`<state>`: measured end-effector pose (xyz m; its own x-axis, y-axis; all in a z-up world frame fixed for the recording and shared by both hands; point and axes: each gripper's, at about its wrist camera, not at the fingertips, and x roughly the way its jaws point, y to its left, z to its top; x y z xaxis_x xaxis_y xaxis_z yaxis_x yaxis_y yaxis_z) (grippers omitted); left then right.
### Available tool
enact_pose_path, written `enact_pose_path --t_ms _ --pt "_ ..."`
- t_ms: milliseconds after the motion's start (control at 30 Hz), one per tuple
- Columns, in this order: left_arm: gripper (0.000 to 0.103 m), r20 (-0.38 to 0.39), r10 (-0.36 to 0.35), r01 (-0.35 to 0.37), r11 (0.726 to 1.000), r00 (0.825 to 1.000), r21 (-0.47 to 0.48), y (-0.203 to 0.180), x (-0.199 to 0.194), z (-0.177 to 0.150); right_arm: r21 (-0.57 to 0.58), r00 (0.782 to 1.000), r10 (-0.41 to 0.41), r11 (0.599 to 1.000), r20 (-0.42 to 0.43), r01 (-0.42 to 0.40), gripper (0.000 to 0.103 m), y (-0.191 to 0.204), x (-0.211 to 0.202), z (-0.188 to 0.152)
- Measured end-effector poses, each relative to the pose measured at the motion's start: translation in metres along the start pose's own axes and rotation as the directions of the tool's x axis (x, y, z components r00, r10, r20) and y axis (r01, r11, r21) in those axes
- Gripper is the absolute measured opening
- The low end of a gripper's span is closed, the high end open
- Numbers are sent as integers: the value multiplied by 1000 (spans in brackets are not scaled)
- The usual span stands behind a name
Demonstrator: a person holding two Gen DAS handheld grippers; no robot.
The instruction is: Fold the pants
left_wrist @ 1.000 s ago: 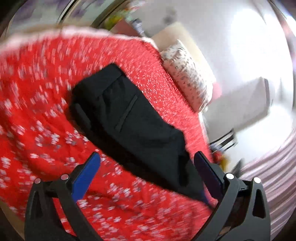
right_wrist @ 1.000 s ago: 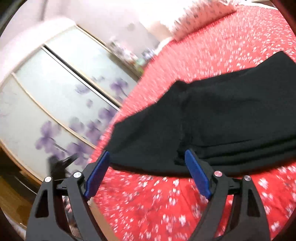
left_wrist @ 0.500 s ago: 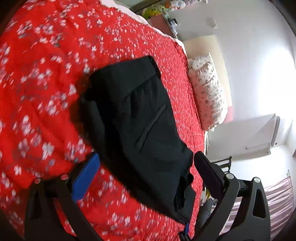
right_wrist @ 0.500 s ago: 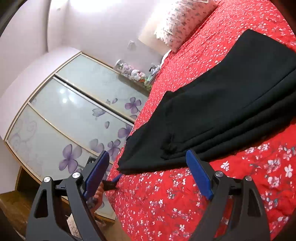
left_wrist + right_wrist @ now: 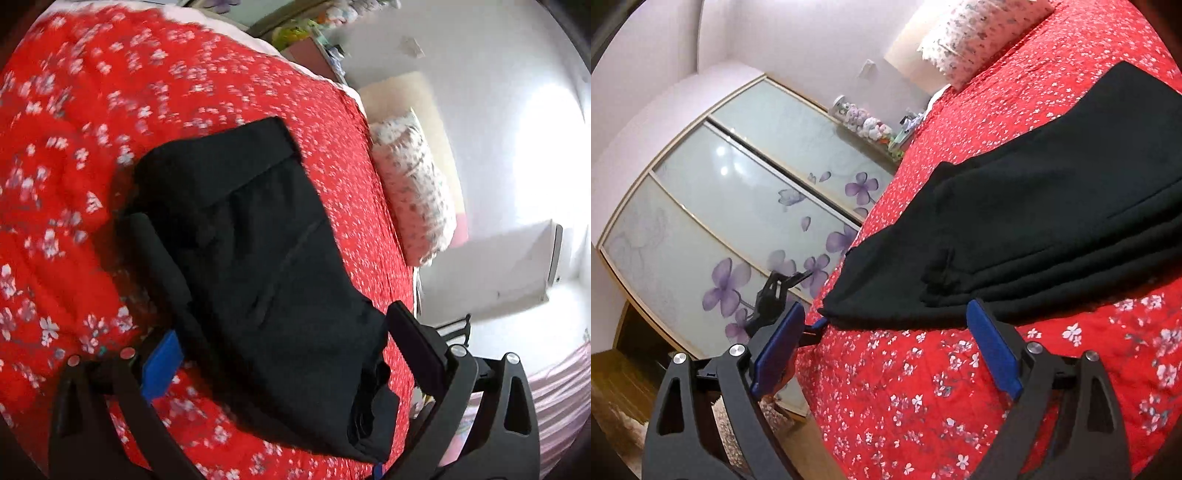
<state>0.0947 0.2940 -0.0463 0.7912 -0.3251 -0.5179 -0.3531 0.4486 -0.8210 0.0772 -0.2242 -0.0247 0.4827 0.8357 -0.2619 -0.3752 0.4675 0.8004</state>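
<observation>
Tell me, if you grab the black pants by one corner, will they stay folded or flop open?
Probably flop open: the pants are soft cloth in loose stacked layers, with nothing pinning them. They likely bend and droop rather than lift flat. They seem unlikely to slide far, since the quilted bedspread looks grippy.

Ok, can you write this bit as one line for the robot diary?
step: fold pants | pants: folded, on red bedspread | left claw: open, over pants | right claw: open, holding nothing

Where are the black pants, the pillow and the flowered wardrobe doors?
black pants (image 5: 258, 258), left wrist view, top folded layer.
pillow (image 5: 413, 192), left wrist view, patterned face.
wardrobe doors (image 5: 738, 221), right wrist view, middle glass panel.
</observation>
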Motion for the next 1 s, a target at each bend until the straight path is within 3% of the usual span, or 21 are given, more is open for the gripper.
enact_pose_path --t_ms 133,200,267,300,333,467,667,833,1000 --pt "99 21 64 -65 998 998 23 -8 8 -1 -15 1000 -2 1000 -16 2 93 2 3 -1" --pt "91 40 92 -93 996 995 7 -9 10 -1 -21 1000 -5 1000 -22 5 93 3 4 -1" --pt "59 58 142 -141 990 988 -23 -7 8 -4 -25 1000 -3 1000 -22 3 93 4 3 -3" --pt "51 66 171 -167 984 983 -57 -3 6 -5 -25 1000 -2 1000 -22 1 94 4 3 -3" --pt "36 68 182 -177 981 981 -76 1 3 -5 -22 1000 0 1000 -22 -1 94 5 4 -3" --pt "22 69 185 -178 979 980 -98 10 -4 -1 -25 1000 9 1000 -28 -10 94 6 4 -3" --pt "14 127 251 -266 957 959 116 -38 -13 -5 -47 1000 20 999 -19 -21 94 12 2 -2" --pt "13 189 248 -300 895 950 329 -106 -19 -16 -14 999 29 999 29 -29 94 6 -9 3" --pt "13 209 201 -280 822 957 496 -176 -12 -39 42 994 31 999 107 -35 94 -5 -26 12"
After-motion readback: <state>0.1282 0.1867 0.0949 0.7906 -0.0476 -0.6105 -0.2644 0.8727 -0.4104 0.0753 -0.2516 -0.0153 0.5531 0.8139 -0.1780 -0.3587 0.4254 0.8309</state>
